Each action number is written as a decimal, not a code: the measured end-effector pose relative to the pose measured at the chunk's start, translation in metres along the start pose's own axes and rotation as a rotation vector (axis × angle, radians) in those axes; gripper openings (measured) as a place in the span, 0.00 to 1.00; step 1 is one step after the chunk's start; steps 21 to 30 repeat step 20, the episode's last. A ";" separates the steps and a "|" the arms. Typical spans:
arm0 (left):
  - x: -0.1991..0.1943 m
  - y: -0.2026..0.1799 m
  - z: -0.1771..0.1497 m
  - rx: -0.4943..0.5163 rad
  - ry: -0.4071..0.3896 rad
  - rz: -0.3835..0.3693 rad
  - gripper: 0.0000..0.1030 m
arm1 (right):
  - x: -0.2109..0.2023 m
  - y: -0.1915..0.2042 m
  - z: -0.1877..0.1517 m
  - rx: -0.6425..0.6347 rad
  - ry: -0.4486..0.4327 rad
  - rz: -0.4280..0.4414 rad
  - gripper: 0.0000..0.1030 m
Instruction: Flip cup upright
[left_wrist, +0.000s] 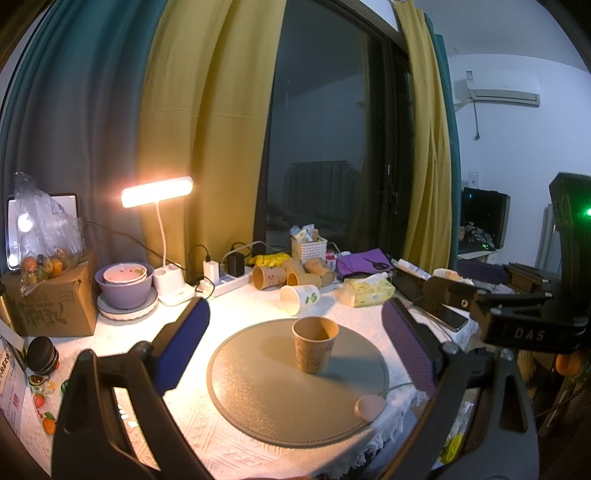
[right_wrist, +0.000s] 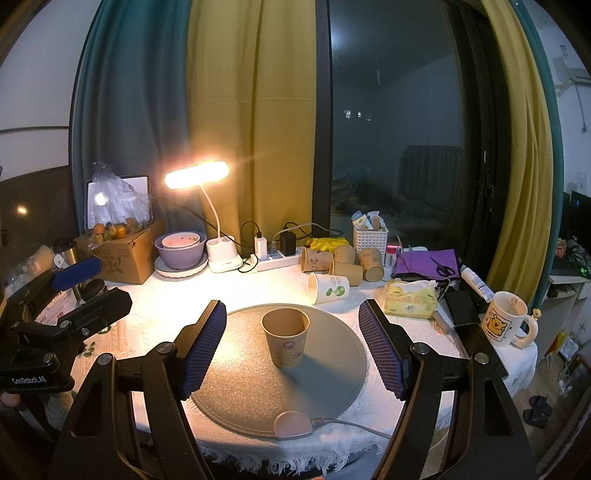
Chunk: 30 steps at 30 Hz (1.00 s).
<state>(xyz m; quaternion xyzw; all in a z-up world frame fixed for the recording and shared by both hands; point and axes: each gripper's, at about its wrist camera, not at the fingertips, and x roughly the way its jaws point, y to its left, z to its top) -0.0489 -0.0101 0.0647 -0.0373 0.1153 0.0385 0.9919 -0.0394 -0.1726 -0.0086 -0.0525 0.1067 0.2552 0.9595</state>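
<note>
A brown paper cup stands upright, mouth up, on the round grey mat. It also shows in the right wrist view on the mat. My left gripper is open and empty, its blue pads wide apart on either side of the cup, pulled back from it. My right gripper is open and empty too, the cup between its pads without touching. The right gripper also shows at the right edge of the left wrist view.
A white cup lies on its side behind the mat, with several brown cups lying beyond. A lit desk lamp, bowls, power strip, tissue pack, mug and cardboard box crowd the table's back and sides. A pink puck sits at the mat's front edge.
</note>
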 end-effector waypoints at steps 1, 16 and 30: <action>0.000 0.000 0.000 0.000 0.000 0.000 0.92 | 0.000 0.000 0.000 0.000 0.000 0.000 0.75; -0.001 -0.001 0.000 0.000 0.000 -0.004 0.92 | 0.000 0.000 0.000 0.000 0.000 -0.001 0.75; -0.001 -0.001 0.000 0.000 -0.006 -0.023 0.92 | 0.000 0.000 0.000 0.000 0.000 -0.001 0.75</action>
